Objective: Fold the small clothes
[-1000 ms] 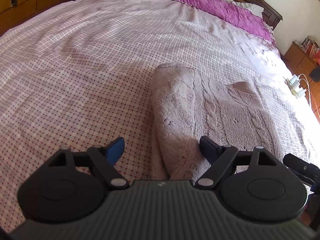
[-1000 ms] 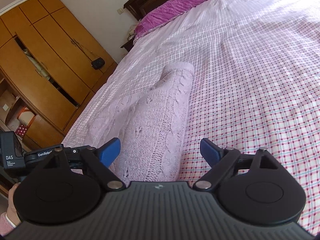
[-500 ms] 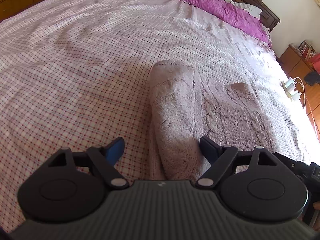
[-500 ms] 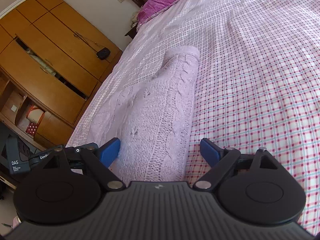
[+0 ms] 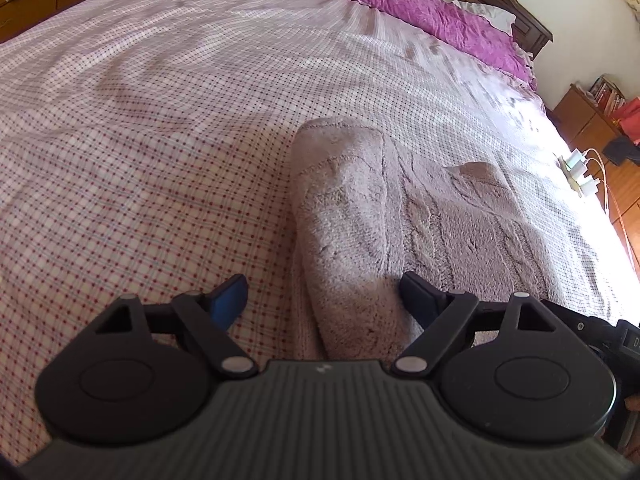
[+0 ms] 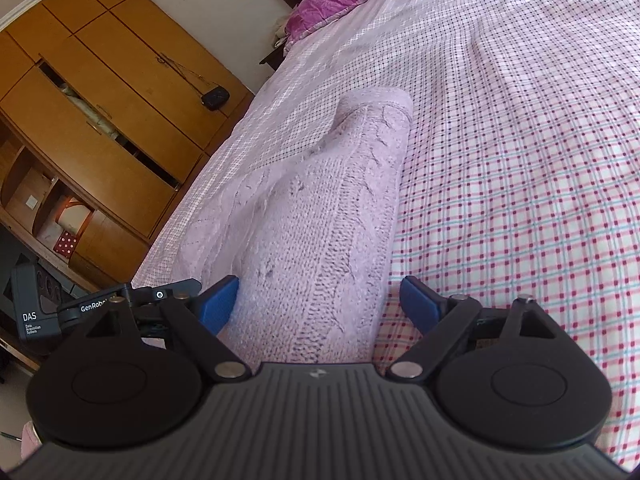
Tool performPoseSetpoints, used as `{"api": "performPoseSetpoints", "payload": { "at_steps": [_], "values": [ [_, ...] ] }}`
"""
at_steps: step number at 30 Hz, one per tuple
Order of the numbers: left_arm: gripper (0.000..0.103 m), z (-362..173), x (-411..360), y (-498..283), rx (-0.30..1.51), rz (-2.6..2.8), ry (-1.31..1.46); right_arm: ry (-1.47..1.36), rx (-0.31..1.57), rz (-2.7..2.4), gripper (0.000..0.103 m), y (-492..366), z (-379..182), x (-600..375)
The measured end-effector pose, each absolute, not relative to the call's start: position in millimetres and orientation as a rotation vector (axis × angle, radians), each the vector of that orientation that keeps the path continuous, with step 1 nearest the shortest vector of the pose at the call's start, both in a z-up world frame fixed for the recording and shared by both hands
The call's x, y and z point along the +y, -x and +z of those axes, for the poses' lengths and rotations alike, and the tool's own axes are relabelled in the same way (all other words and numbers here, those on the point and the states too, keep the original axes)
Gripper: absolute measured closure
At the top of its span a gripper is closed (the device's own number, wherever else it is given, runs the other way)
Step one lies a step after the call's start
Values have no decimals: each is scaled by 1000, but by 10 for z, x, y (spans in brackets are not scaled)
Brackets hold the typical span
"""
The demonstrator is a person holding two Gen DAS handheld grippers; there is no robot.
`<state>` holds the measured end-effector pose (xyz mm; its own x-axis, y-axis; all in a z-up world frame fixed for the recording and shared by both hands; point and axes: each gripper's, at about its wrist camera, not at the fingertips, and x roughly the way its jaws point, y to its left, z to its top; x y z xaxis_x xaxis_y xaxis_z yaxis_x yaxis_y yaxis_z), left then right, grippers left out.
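Sweater [image 5: 360, 224] lies on bed [image 5: 140, 160], both sides folded inward; crosswise fold judged outstanding. Left claw [image 5: 322, 294] and right claw [image 6: 318, 300] held apart, empty.

The left wrist view looks low and close along its own fingers over the checked bedspread [image 5: 140, 160] toward the purple pillows [image 5: 400, 0]; the right wrist view sits just as low, facing up the bed with the wooden wardrobe [image 6: 100, 120] on its left; both share the folded knit garment [image 5: 352, 220] [image 6: 328, 208] lying close ahead.
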<state>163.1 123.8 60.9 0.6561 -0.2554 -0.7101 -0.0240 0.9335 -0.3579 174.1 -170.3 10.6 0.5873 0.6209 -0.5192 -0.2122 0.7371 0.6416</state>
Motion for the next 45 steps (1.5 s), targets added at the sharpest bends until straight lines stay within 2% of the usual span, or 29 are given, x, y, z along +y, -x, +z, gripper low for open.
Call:
{"api": "performPoseSetpoints", "payload": {
  "at_steps": [14, 15, 16, 17, 19, 22, 31, 38, 42, 45],
  "values": [
    [16, 447, 1257, -1690, 819, -263, 464, -579, 795, 549, 14, -1823, 62, -1590],
    [21, 422, 1246, -1697, 823, -296, 496, -581, 796, 543, 19, -1837, 68, -1574],
    [36, 395, 1229, -1704, 830, -325, 525, -583, 801, 536, 27, -1850, 73, -1558],
    [38, 367, 1222, -1714, 838, -335, 548, -588, 807, 527, 32, -1863, 78, -1551],
    [56, 335, 1248, -1725, 840, -347, 601, -632, 816, 521, 44, -1877, 86, -1574],
    [63, 364, 1340, -1714, 841, -370, 691, -676, 819, 523, 49, -1854, 166, -1619],
    [66, 788, 1172, -1399, 858, -443, 780, -742, 828, 554, 52, -1553, 764, -1803],
    [66, 1106, 720, -929, 872, -529, 685, -712, 820, 514, 51, -779, 1131, -2233],
    [66, 1029, 445, -683, 905, -566, 647, -694, 787, 466, 51, -217, 1119, -2528],
    [66, 838, 267, -537, 944, -572, 601, -688, 807, 410, 50, 77, 893, -2701]
  ]
}}
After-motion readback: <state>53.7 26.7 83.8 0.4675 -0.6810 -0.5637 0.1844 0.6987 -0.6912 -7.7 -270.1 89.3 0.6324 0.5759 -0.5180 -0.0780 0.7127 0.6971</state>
